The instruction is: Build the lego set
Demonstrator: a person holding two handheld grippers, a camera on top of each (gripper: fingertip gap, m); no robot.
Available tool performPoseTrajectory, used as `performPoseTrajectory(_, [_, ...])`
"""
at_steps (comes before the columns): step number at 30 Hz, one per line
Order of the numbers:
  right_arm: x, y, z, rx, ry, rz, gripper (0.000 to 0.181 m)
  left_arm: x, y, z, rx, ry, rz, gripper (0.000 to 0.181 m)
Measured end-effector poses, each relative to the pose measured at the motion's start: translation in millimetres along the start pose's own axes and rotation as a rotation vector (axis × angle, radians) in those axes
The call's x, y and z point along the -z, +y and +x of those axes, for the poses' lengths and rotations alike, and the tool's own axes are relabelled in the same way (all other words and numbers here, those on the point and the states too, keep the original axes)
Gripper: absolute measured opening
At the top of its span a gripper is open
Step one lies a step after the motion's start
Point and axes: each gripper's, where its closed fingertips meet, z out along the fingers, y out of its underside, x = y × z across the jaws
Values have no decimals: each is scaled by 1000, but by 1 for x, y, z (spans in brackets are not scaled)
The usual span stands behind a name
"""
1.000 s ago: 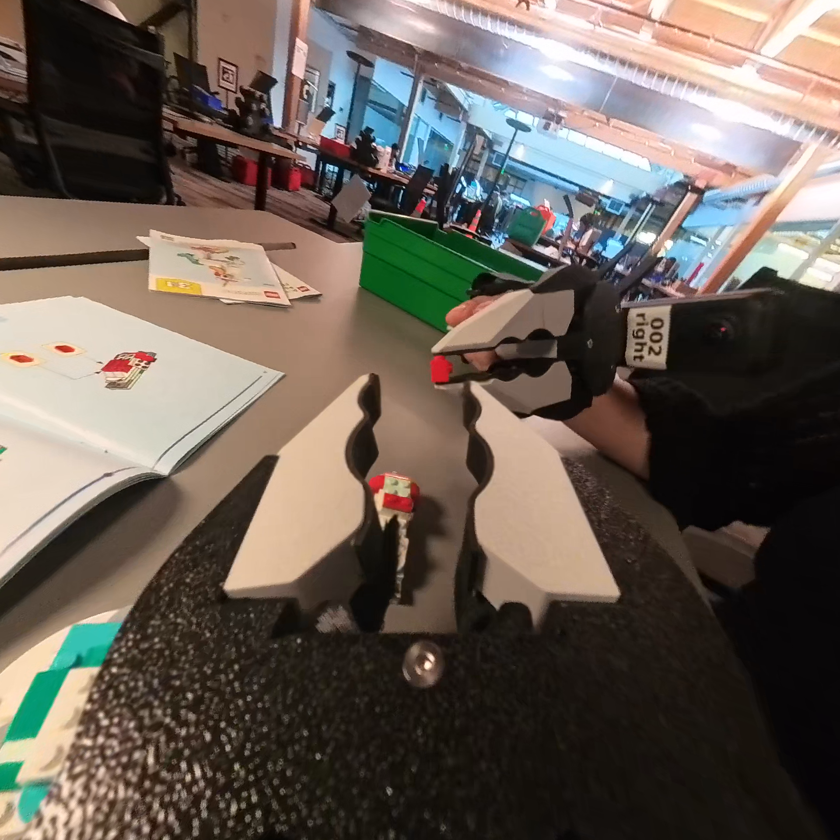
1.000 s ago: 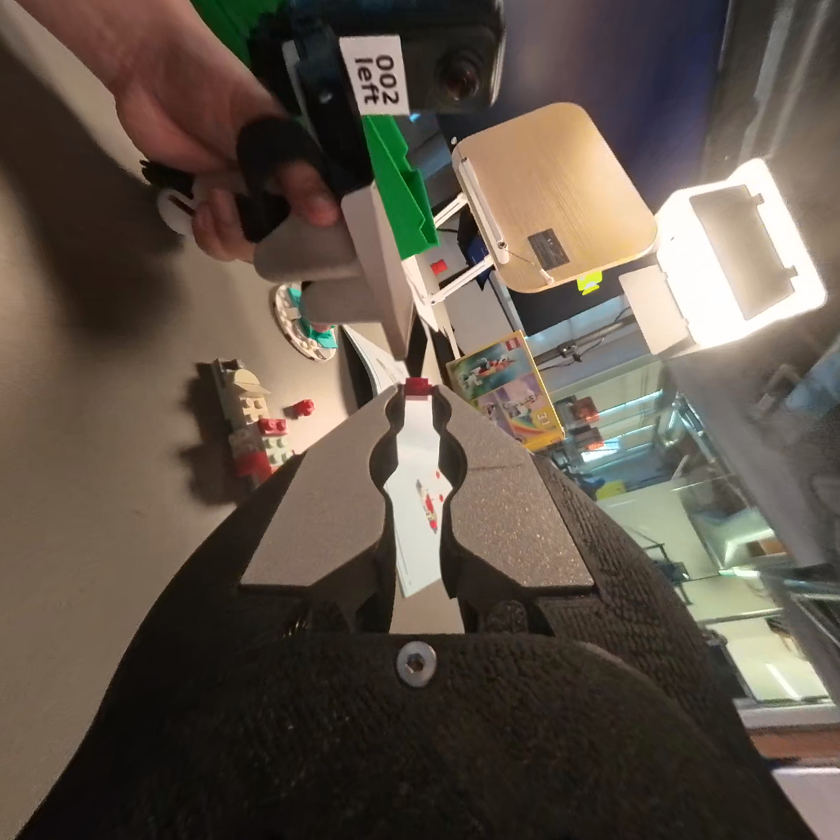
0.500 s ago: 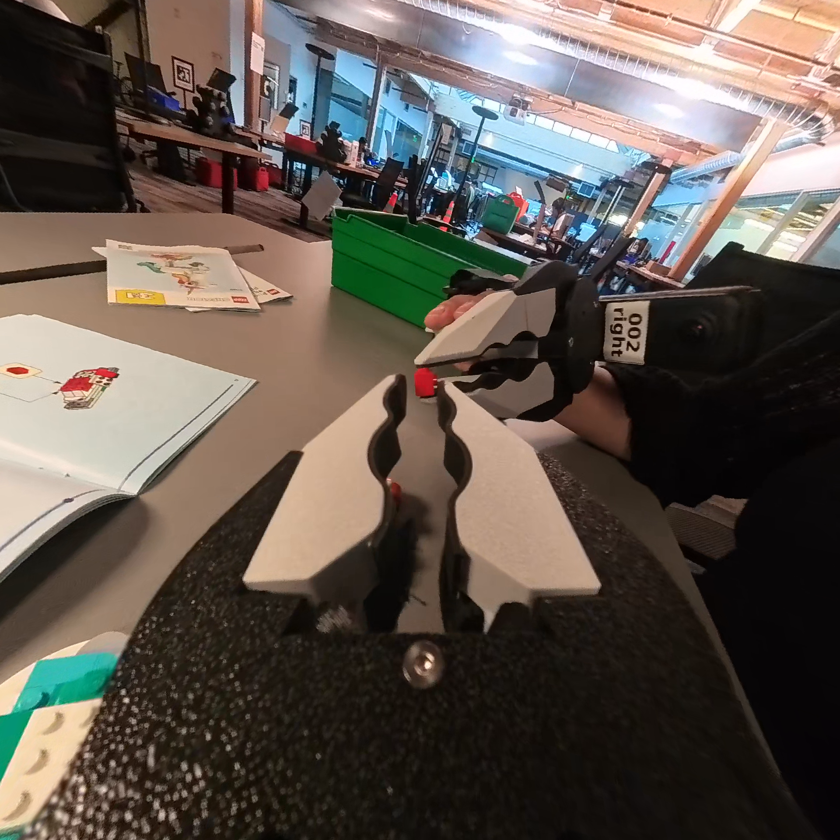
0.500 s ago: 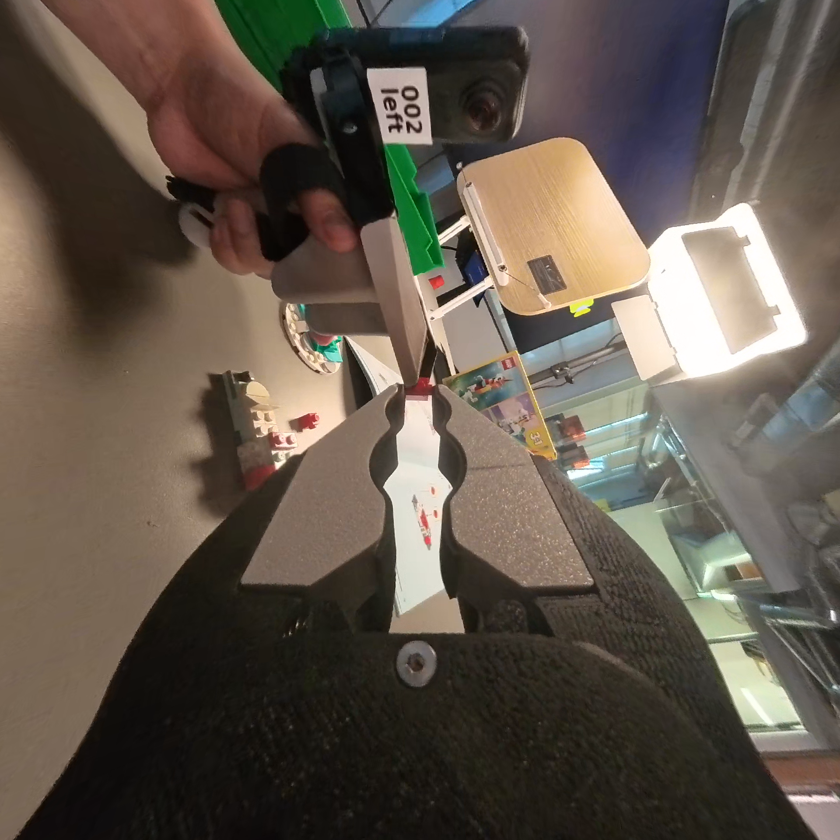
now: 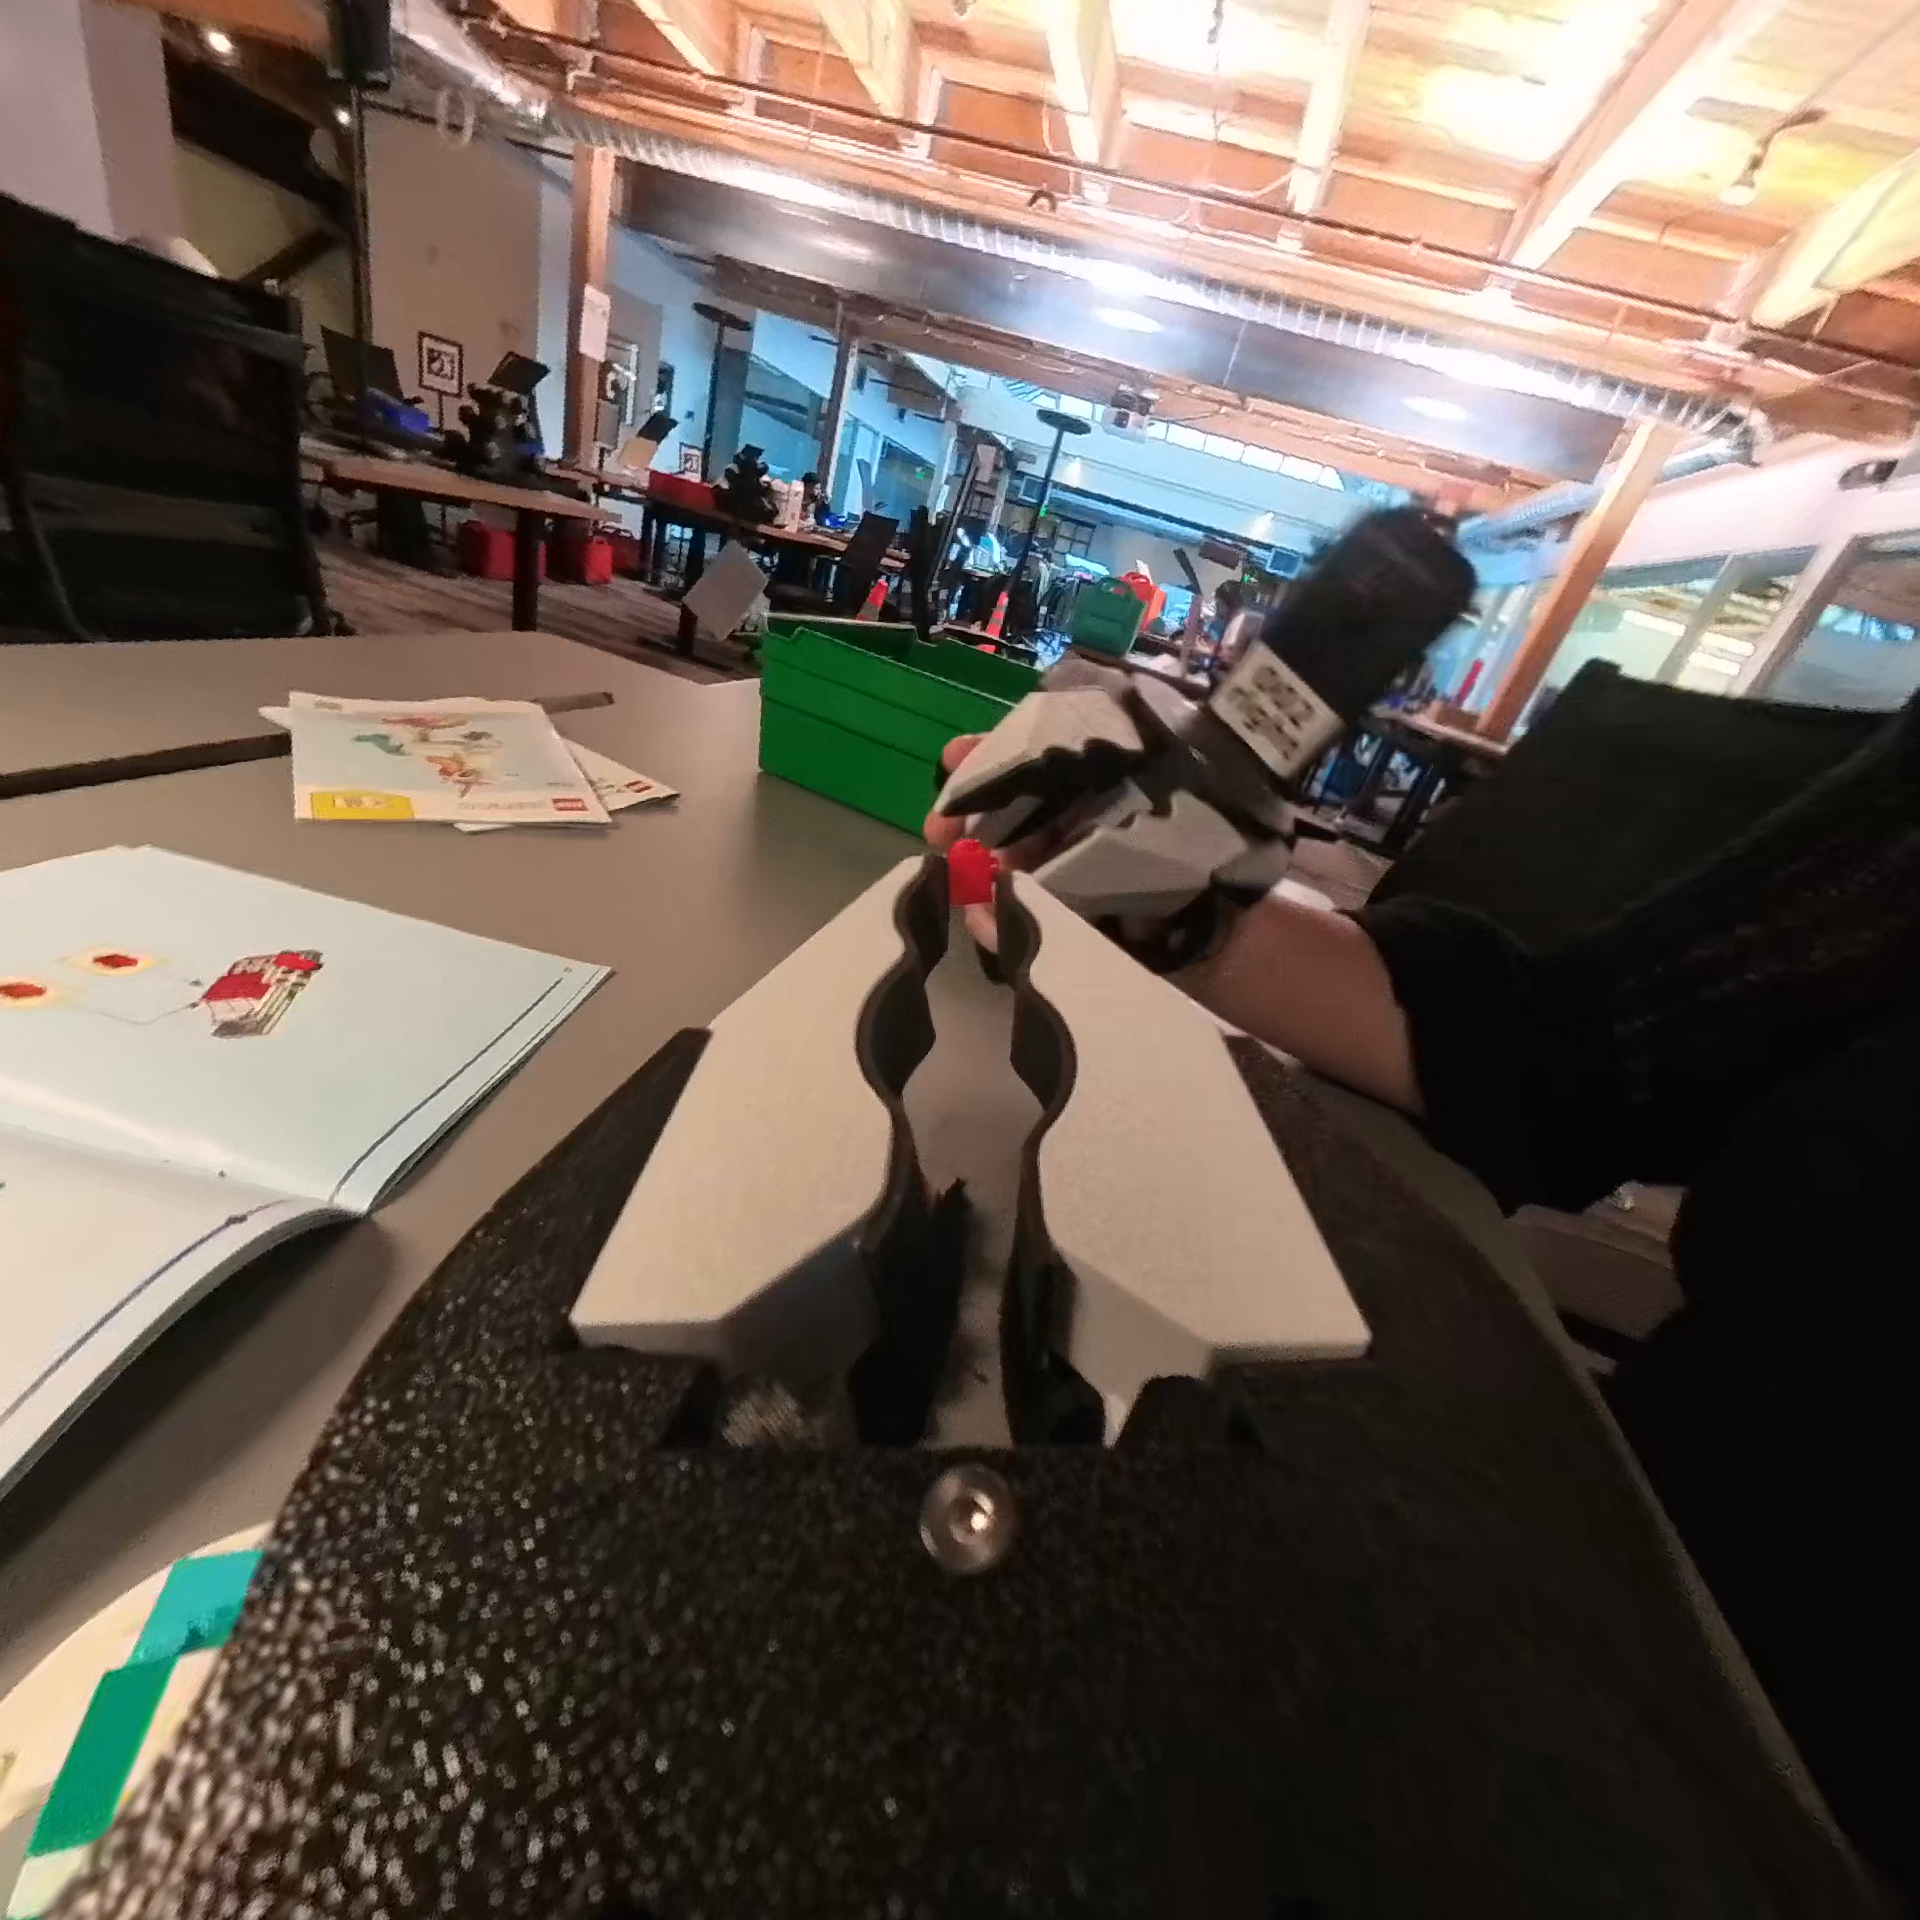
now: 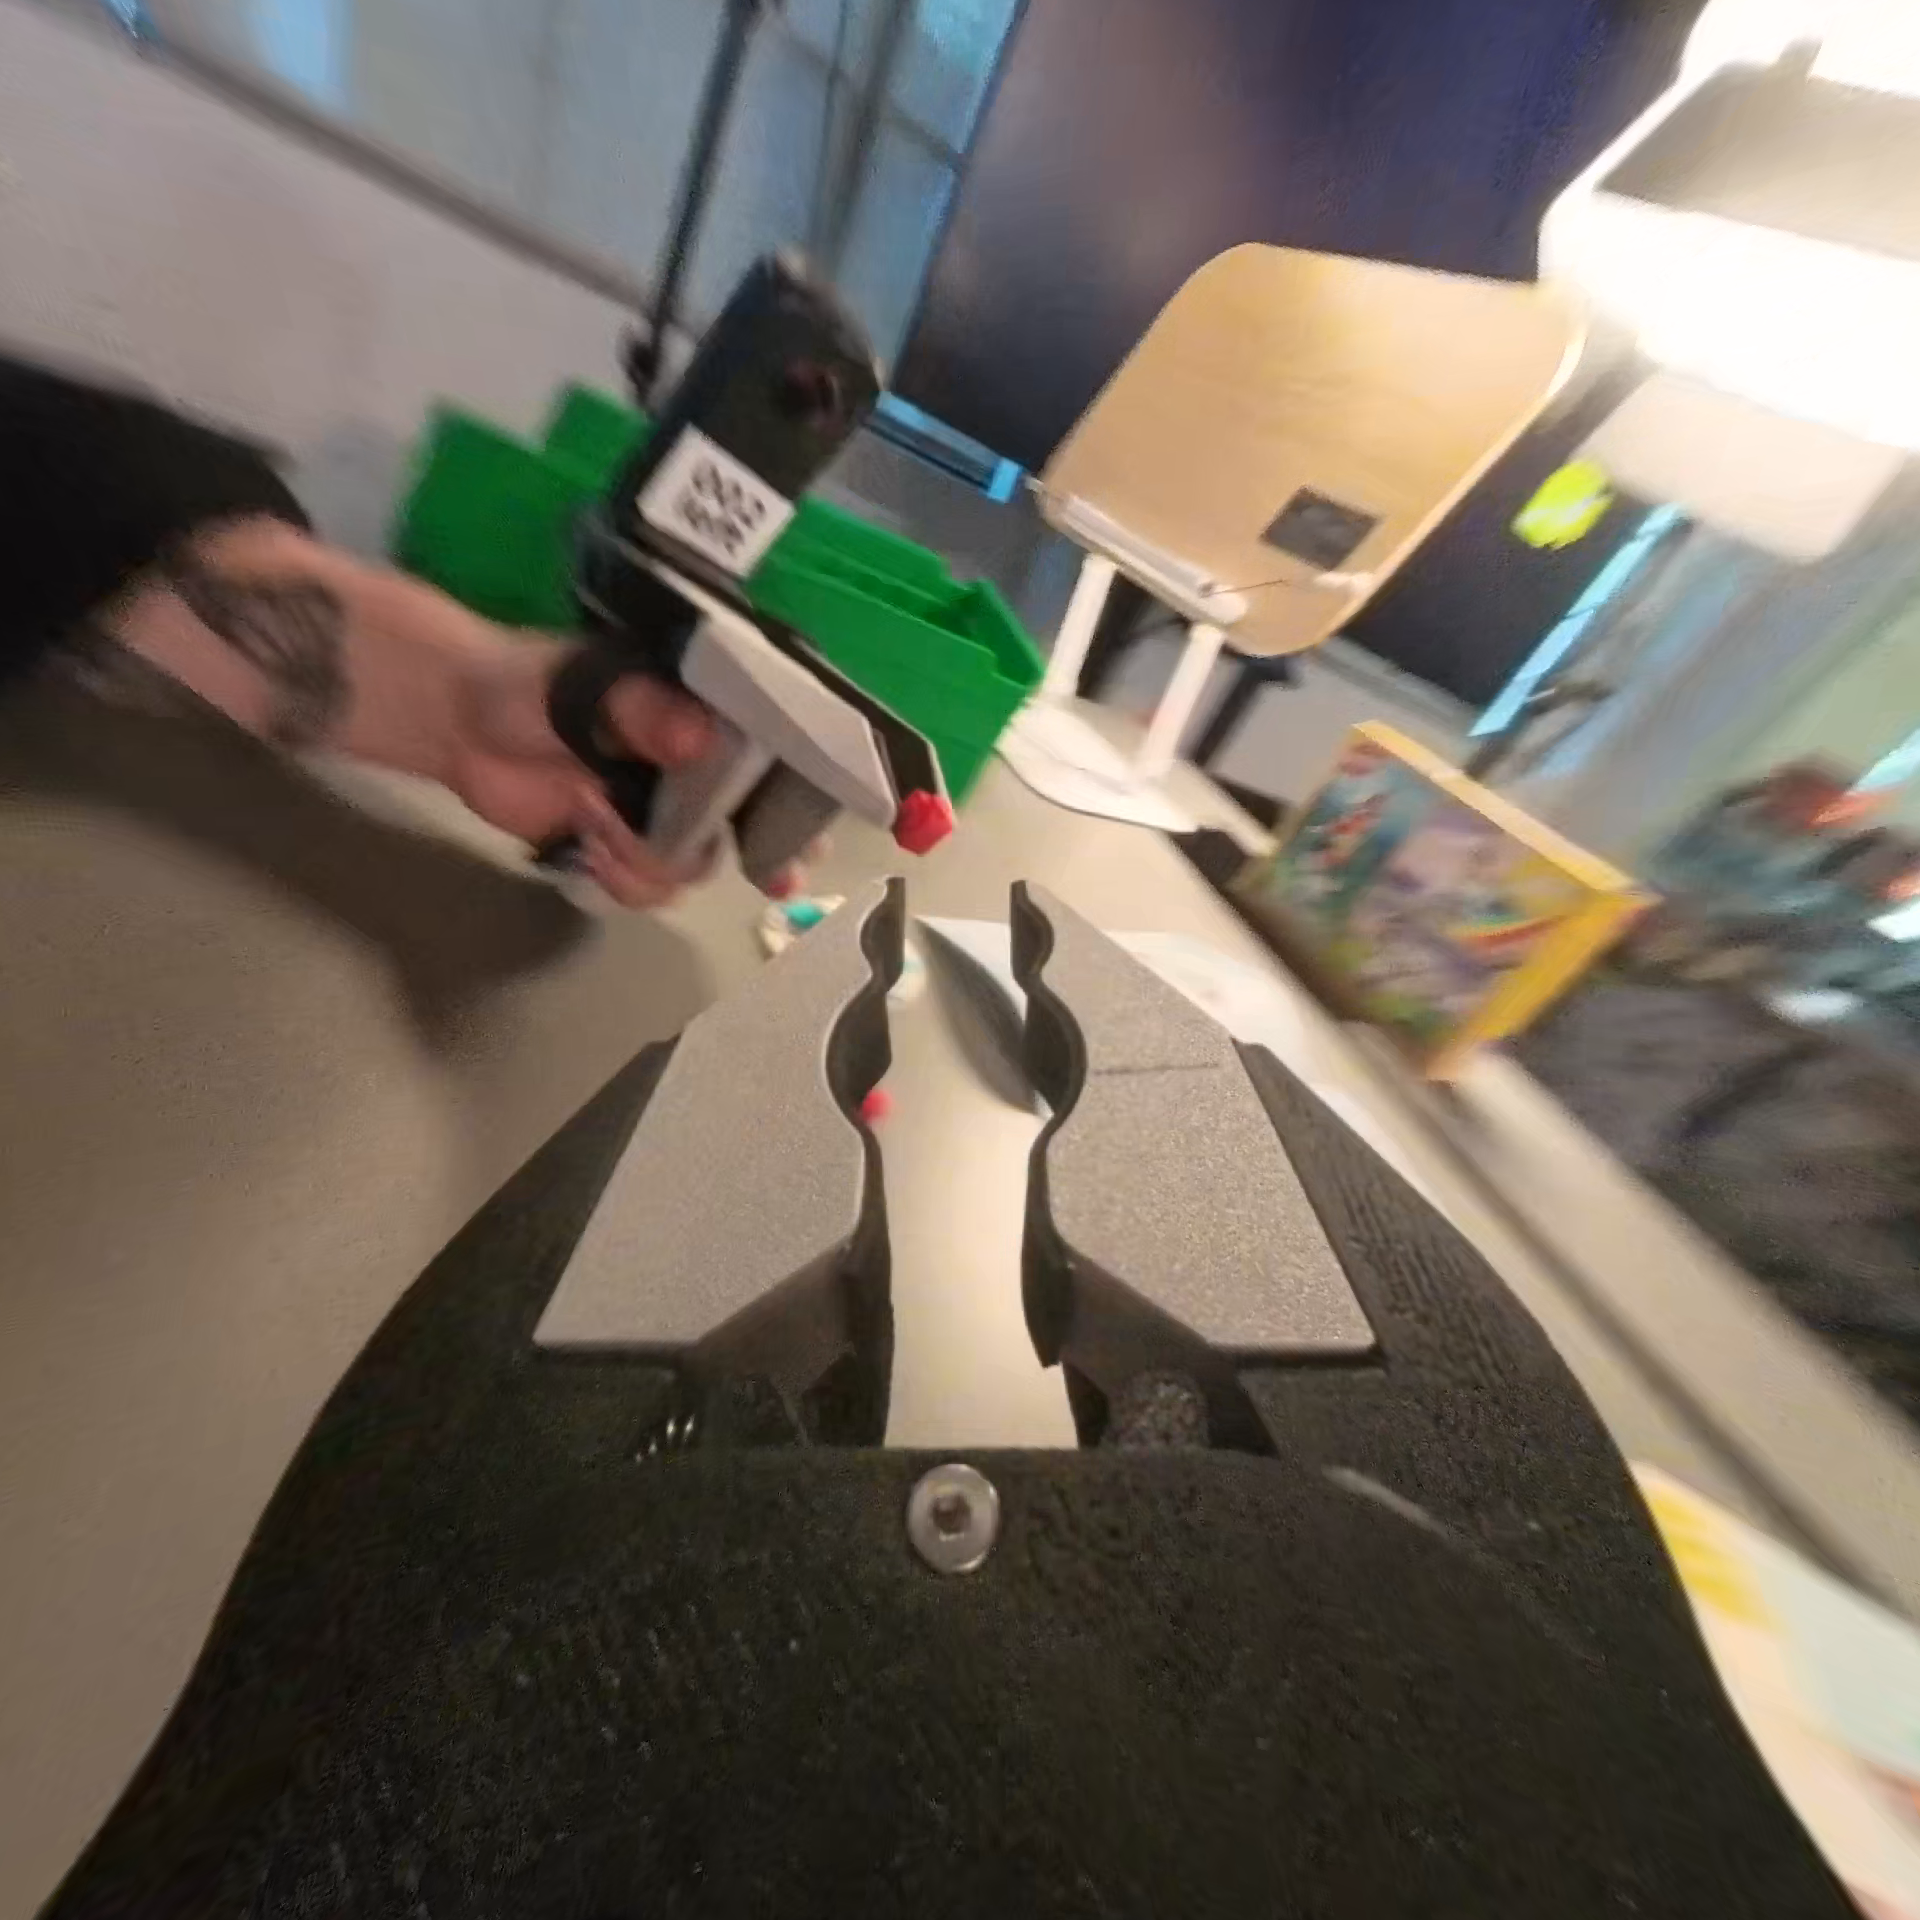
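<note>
- The left gripper (image 5: 971, 902) was pinched nearly shut on a small red brick (image 5: 970, 873), caught only at the very tips of its fingers and held in the air above the grey table (image 5: 727, 894).
- That tip hold probably left most of the piece bare, so it could be turned or pressed onto something.
- The right gripper (image 6: 954, 902) stood with its jaws a little apart and nothing between them; in the left wrist view it hung just beyond the brick, tips near it but apart.
- My judgement: the brick sat with the left gripper alone, and the right one was free to fetch or steady another part.
- The open instruction booklet (image 5: 208, 1060) lay near the table's left edge, likely kept where its page could be read while building; smaller leaflets (image 5: 447, 769) lay farther back, and a green bin (image 5: 862, 727) toward the far edge.
- Only the right wrist view, badly blurred, showed the left gripper from the side with the red brick (image 6: 923, 819) jutting from its tip, the colourful set box (image 6: 1444, 894) on the table's right side, and a red speck (image 6: 878, 1103) between its own fingers, too unclear to name.
- Only the left wrist view showed the booklet's page and a white and teal round piece (image 5: 114, 1704) at its lower corner.
</note>
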Motion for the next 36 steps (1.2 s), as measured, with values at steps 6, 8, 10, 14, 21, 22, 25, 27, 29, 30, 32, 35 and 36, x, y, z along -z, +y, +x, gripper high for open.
performPoseTrajectory(6, [-3, -4, 4, -414, -95, 23, 16, -1, -1, -3, -296, -142, -20, 6])
performPoseTrajectory(8, [-8, -3, 0, -454, -108, -3, 15, 0, -2, -6, -367, -188, -28, 6])
performPoseTrajectory(10, [-12, -1, 4, -491, -67, -20, 13, 3, -3, -14, -475, -277, -45, 7])
performPoseTrajectory(14, [-18, 5, 9, -559, -8, -41, 12, 6, -1, -25, -769, -465, -137, 6])
performPoseTrajectory(21, [-25, 18, 8, -628, 28, -95, 11, -2, 11, -25, -837, -487, -211, 7])
performPoseTrajectory(22, [-24, 19, 8, -635, 22, -99, 9, -2, 12, -25, -838, -488, -215, 7])
performPoseTrajectory(25, [-24, 20, 7, -648, 12, -106, 9, -3, 13, -25, -855, -491, -224, 7])
performPoseTrajectory(27, [-24, 21, 5, -660, 0, -113, 7, -3, 14, -26, -857, -491, -229, 7])
performPoseTrajectory(29, [-24, 22, 5, -674, -6, -122, 6, -3, 15, -26, -846, -487, -233, 7])
performPoseTrajectory(30, [-23, 23, 5, -682, -10, -123, 6, -3, 16, -26, -842, -484, -234, 7])
performPoseTrajectory(32, [-23, 24, 6, -698, -13, -125, 6, -4, 17, -26, -802, -472, -230, 7])
performPoseTrajectory(35, [-19, 30, 14, -695, 25, -137, 6, -4, 29, -30, -652, -411, -293, 32])
performPoseTrajectory(36, [-16, 33, 19, -694, 43, -140, 6, -4, 37, -28, -579, -356, -333, 47])
